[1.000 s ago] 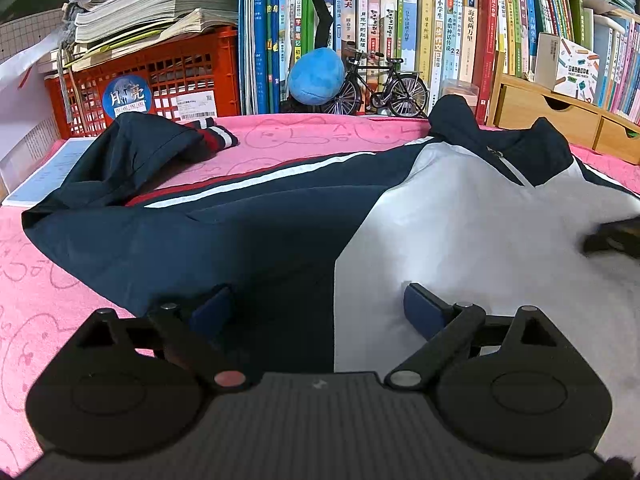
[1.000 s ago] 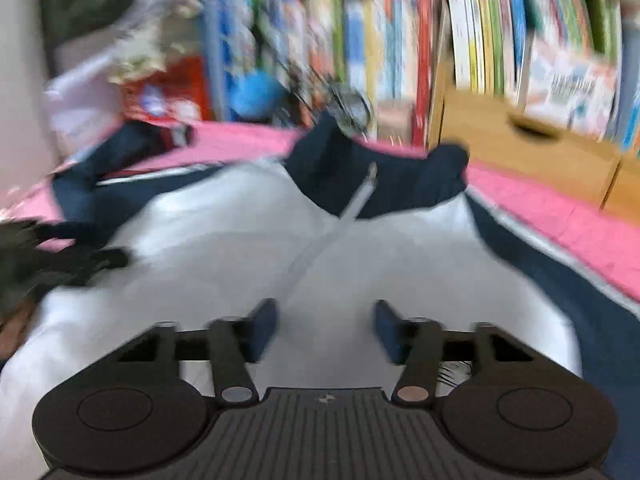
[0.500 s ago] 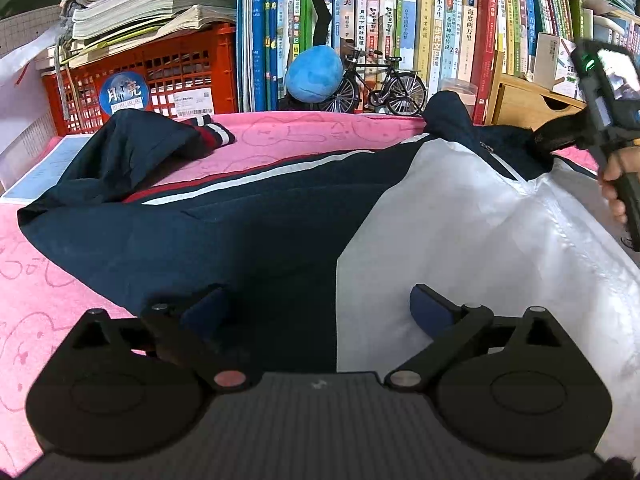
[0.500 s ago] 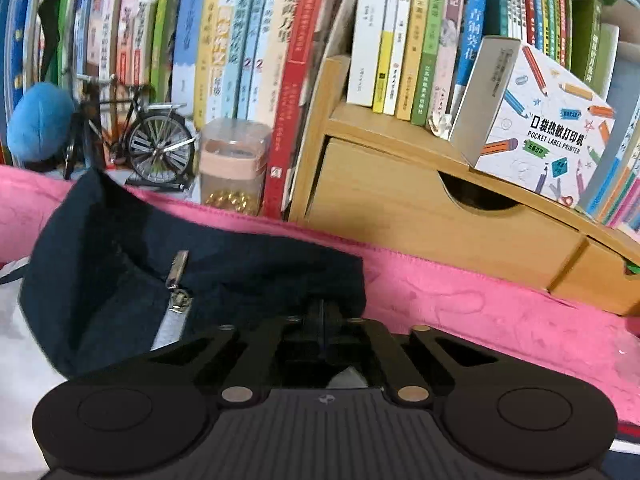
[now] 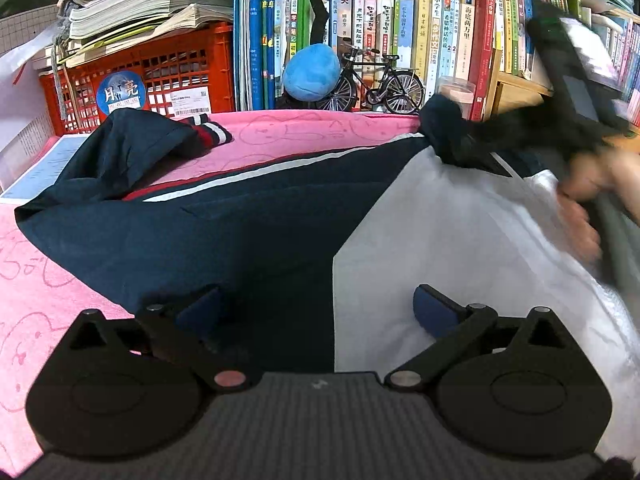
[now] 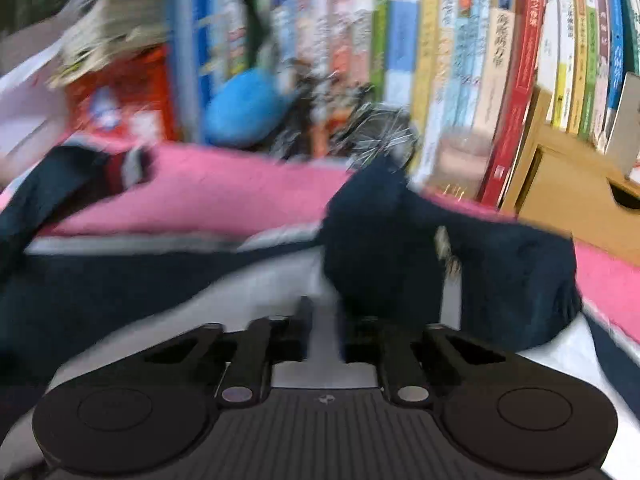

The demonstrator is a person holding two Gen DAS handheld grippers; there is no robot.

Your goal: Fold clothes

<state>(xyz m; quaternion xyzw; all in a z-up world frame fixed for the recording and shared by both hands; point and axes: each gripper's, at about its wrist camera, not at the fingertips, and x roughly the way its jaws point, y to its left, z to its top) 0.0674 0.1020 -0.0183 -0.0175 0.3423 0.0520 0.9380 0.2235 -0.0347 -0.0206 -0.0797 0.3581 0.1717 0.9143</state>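
The navy-and-white zip jacket [image 5: 280,232] looks light, limp and slippery; hems and collar grip best. Left tool [image 5: 318,306] gapes released; right tool [image 6: 324,328] clenches white fabric.

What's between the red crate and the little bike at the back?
In the left wrist view, a row of upright books and a blue plush ball sit between the red crate and the toy bike.
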